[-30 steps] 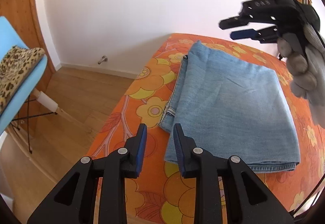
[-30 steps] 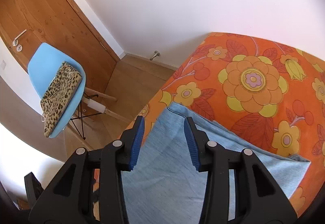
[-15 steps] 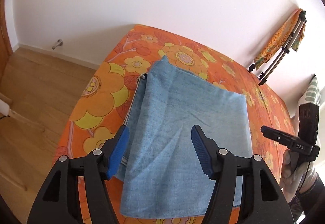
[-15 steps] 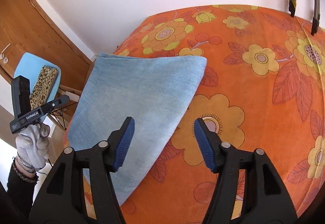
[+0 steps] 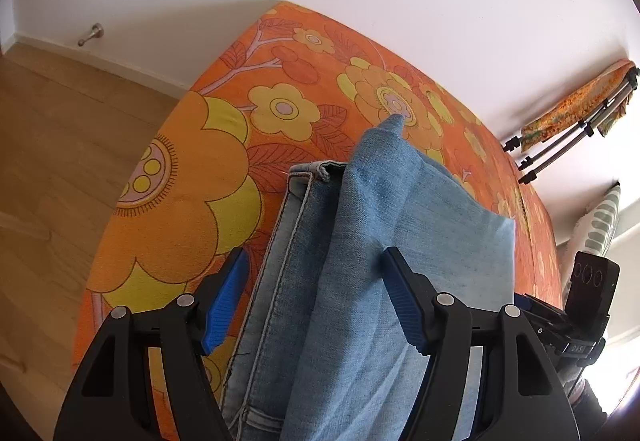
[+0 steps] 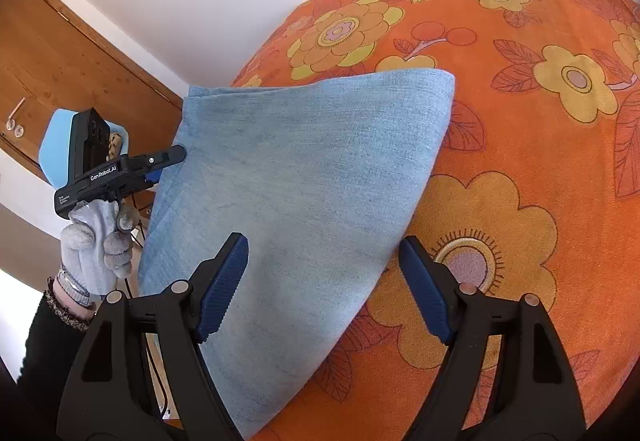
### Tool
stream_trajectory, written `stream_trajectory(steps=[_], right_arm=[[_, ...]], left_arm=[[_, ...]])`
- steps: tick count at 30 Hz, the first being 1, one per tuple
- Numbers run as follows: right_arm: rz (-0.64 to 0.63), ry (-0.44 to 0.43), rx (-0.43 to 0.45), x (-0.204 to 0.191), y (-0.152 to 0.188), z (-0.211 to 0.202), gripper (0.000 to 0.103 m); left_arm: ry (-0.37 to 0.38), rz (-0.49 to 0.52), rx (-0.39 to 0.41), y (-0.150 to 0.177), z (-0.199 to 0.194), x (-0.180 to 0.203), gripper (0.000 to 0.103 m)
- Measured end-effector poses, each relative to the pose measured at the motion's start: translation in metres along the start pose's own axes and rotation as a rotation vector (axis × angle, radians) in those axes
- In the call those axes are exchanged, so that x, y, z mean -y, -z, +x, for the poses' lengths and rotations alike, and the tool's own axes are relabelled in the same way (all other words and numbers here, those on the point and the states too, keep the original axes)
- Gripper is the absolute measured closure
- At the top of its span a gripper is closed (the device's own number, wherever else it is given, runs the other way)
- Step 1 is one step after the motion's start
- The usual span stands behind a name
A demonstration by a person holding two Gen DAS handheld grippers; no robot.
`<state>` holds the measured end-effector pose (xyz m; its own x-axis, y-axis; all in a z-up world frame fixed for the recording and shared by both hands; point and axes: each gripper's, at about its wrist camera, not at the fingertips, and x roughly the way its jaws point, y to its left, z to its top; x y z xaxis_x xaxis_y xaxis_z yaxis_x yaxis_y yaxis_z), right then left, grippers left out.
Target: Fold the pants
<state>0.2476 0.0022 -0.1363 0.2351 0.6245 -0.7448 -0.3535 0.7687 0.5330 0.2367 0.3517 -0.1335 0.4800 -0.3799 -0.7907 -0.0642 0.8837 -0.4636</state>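
1. While the folded pants (image 5: 384, 281) lie on the bed (image 5: 180, 225) near its corner by the wooden floor (image 5: 60, 161), both tools hang over them
2. Left tool (image 5: 314, 299): its jaws have just been opening and now stand wide; the seamed edge of the pants shows between the blue pads (image 5: 224, 301), which do not press on it
3. Right tool (image 6: 320, 285): its jaws have also just been opening and stand wide, over the pants' edge toward the middle of the bed, the cloth not gripped
4. From the right wrist view, a gloved hand (image 6: 98, 237) holds the left tool at the pants' edge nearest the bed's side
5. A blue chair (image 6: 54, 145) stands beyond the bed, before a wooden door (image 6: 72, 53)
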Motion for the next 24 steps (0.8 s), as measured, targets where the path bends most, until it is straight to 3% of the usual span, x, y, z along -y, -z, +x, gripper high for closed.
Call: stream_trajectory(steps=[9, 11, 12, 13, 14, 16, 19, 24], right_arm=[[-0.035, -0.022, 0.017, -0.003, -0.014, 0.011, 0.023], [-0.048, -0.014, 0.019, -0.006, -0.013, 0.013, 0.025], [-0.056, -0.008, 0.02, -0.008, -0.013, 0.014, 0.026], [-0.063, -0.005, 0.021, -0.009, -0.013, 0.014, 0.03], [-0.067, 0.001, 0.022, -0.009, -0.013, 0.014, 0.032], [-0.069, 0.016, 0.027, -0.009, -0.014, 0.015, 0.049], [-0.054, 0.017, 0.026, -0.006, -0.015, 0.015, 0.065], [-0.064, 0.031, 0.031, -0.013, -0.016, 0.015, 0.083]], left_arm=[[0.059, 0.007, 0.015, 0.0, 0.011, 0.001, 0.031], [0.061, 0.029, 0.001, 0.0, 0.013, 0.006, 0.032], [0.057, 0.045, -0.002, 0.001, 0.014, 0.01, 0.038], [0.06, 0.06, -0.012, 0.003, 0.016, 0.014, 0.05], [0.052, 0.073, -0.012, 0.005, 0.017, 0.018, 0.054], [0.016, 0.106, 0.002, 0.008, 0.019, 0.027, 0.062], [-0.01, 0.122, 0.022, 0.011, 0.017, 0.032, 0.068], [-0.029, 0.104, 0.077, 0.016, 0.006, 0.036, 0.085]])
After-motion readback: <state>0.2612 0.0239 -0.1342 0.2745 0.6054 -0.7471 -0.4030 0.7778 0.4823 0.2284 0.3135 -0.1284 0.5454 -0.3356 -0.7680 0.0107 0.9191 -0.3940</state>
